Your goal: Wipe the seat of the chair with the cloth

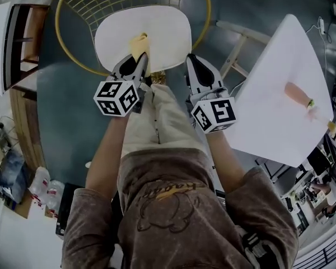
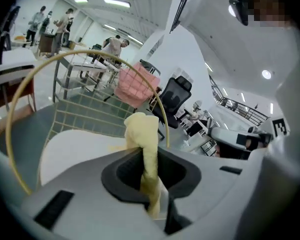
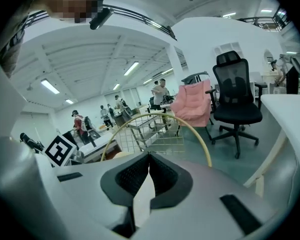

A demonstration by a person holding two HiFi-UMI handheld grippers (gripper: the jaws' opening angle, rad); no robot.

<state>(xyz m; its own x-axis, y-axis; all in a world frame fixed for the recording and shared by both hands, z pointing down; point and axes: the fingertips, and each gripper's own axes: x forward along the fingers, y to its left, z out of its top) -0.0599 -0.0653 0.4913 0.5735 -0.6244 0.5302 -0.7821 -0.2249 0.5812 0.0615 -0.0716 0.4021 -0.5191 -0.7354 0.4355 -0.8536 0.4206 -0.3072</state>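
Yellow cloth (image 1: 139, 43) clamped tight in my left gripper (image 1: 140, 60), over near edge of white chair seat (image 1: 168, 29). My right gripper (image 1: 191, 61) just beside seat edge, jaws together, holding nothing. Gold wire backrest (image 1: 84, 4) beyond.

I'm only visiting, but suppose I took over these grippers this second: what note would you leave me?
Left gripper: shut on the yellow cloth, which is held over the front of the chair's white seat; I can't tell if they touch.
Right gripper: shut, empty, by the seat's front right edge.
Done: cloth in hand.
Left: wipe the seat; nothing shows how much is wiped.
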